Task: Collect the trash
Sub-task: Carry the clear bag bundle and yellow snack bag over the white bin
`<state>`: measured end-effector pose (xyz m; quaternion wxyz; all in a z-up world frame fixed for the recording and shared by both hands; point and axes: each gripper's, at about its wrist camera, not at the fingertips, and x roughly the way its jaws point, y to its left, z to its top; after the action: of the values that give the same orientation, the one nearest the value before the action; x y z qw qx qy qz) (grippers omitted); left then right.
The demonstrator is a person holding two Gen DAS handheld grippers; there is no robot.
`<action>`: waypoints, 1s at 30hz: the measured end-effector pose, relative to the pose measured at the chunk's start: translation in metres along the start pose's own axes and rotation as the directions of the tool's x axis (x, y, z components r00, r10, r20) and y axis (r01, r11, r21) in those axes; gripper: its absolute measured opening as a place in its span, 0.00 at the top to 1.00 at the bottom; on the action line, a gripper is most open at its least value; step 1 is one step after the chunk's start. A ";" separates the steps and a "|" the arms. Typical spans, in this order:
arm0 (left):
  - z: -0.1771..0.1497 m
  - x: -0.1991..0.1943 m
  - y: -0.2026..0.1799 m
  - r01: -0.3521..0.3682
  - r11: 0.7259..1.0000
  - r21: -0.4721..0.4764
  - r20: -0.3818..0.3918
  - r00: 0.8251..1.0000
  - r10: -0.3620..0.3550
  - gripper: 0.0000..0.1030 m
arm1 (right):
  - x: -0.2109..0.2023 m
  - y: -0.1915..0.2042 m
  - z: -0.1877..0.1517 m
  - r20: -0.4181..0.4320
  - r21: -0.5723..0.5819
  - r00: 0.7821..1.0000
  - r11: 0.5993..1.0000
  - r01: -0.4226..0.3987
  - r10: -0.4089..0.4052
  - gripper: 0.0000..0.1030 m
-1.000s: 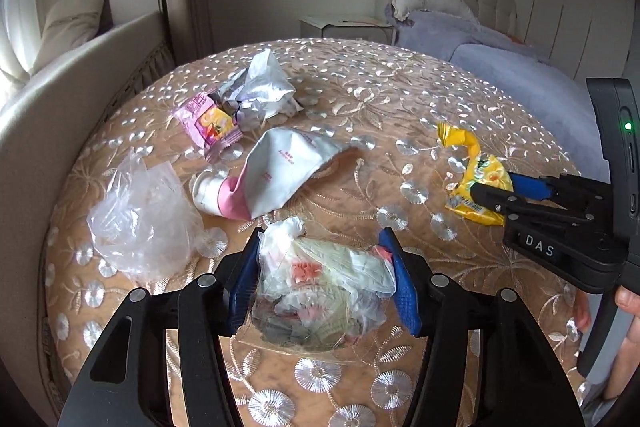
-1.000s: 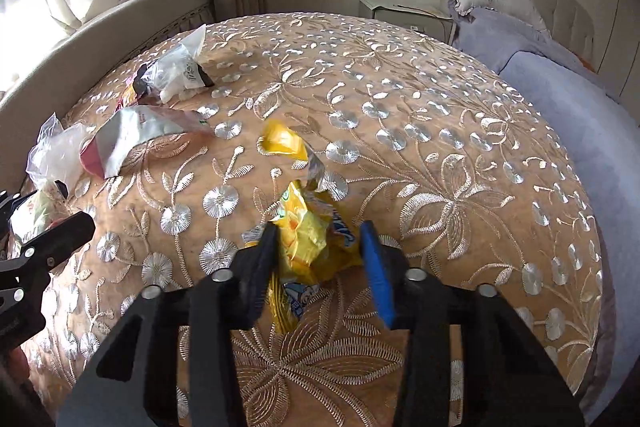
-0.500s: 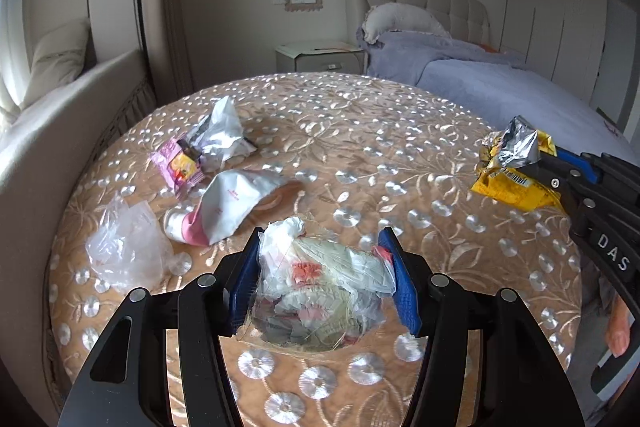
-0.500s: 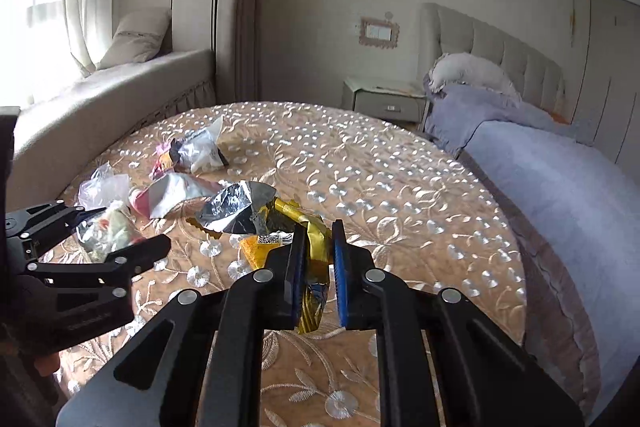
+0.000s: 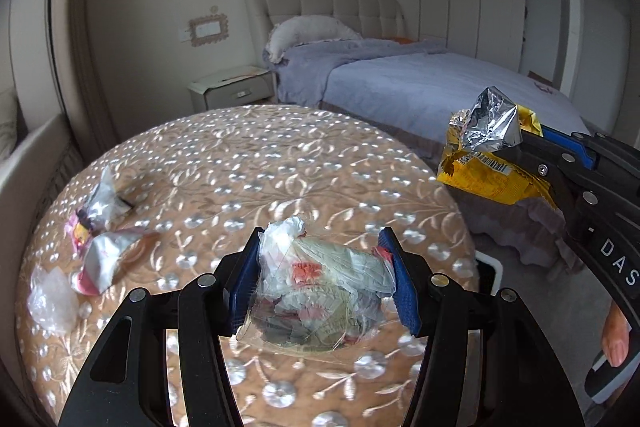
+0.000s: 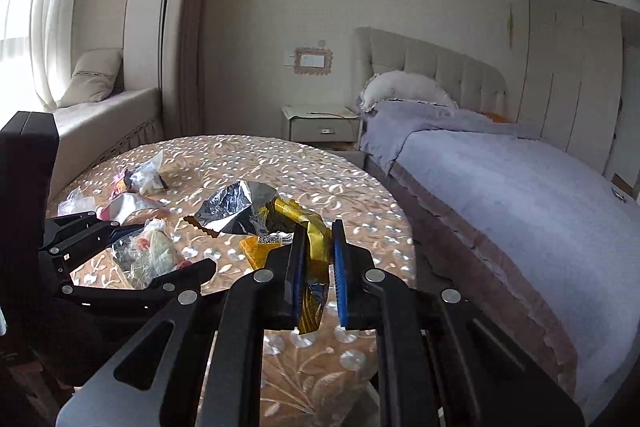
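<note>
Looking out from both wrist cameras, I see the bed (image 6: 520, 187) filling the right of the room, and nearer me the round desk (image 5: 280, 155) under its embroidered cloth, its right edge dropping away towards the bed. My left hand-held gripper (image 5: 320, 283) is closed on a clear plastic bundle (image 5: 320, 291) of crumpled wrappers and holds it above the near part of the desk; the blue pads press the bundle from both sides. My right hand-held gripper (image 6: 316, 267) is clamped on a yellow snack wrapper (image 6: 310, 259), whose silver inner flap (image 6: 236, 207) splays up and leftward from the jaws, so its long axis runs along the fingers. In the left view that wrapper hangs past the desk's right edge, over the gap between desk and bed. What is left to collect lies far left on the desk: a white and pink pouch (image 5: 104, 259), a crumpled silver and pink wrapper (image 5: 100, 211) just behind it, and a clear bag (image 5: 52, 299) close to the left rim. All of it sits left of and beyond my left hand-held gripper, so I judge that hand the nearer one, though both are full. The middle of the desk is open; I cannot make out a bin for certain.
</note>
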<state>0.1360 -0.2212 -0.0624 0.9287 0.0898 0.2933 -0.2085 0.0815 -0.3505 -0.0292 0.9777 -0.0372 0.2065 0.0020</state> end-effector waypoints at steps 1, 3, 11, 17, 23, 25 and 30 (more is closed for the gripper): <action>0.001 0.001 -0.008 0.013 1.000 0.012 0.001 1.000 -0.013 0.45 | -0.004 -0.008 -0.002 0.002 0.010 1.000 1.000 0.014 -0.014 0.87; 0.004 0.004 -0.027 0.037 0.998 0.042 0.003 0.999 -0.037 0.45 | -0.009 -0.021 -0.007 0.002 0.025 0.999 0.999 0.040 -0.041 0.87; 0.010 0.022 -0.094 0.146 0.981 0.130 -0.026 0.989 -0.144 0.45 | -0.025 -0.069 -0.034 -0.020 0.094 0.991 0.987 0.133 -0.131 0.87; 0.009 0.042 -0.134 0.203 0.961 0.186 -0.069 0.979 -0.193 0.45 | -0.028 -0.099 -0.047 -0.036 0.144 0.983 0.973 0.181 -0.178 0.87; 0.009 0.059 -0.158 0.230 0.949 0.215 -0.107 0.972 -0.211 0.45 | -0.021 -0.117 -0.061 -0.065 0.173 0.978 0.963 0.206 -0.198 0.87; 0.009 0.067 -0.165 0.236 0.947 0.219 -0.122 0.969 -0.213 0.45 | -0.017 -0.123 -0.065 -0.074 0.180 0.977 0.961 0.212 -0.202 0.87; 0.006 0.092 -0.181 0.260 0.941 0.218 -0.172 0.959 -0.226 0.45 | -0.010 -0.140 -0.076 -0.091 0.216 0.974 0.950 0.225 -0.210 0.87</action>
<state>0.1280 -0.4159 -0.1188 0.8546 0.1783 0.3413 -0.3485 0.0445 -0.4957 -0.0847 0.9624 0.0513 0.2327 -0.1302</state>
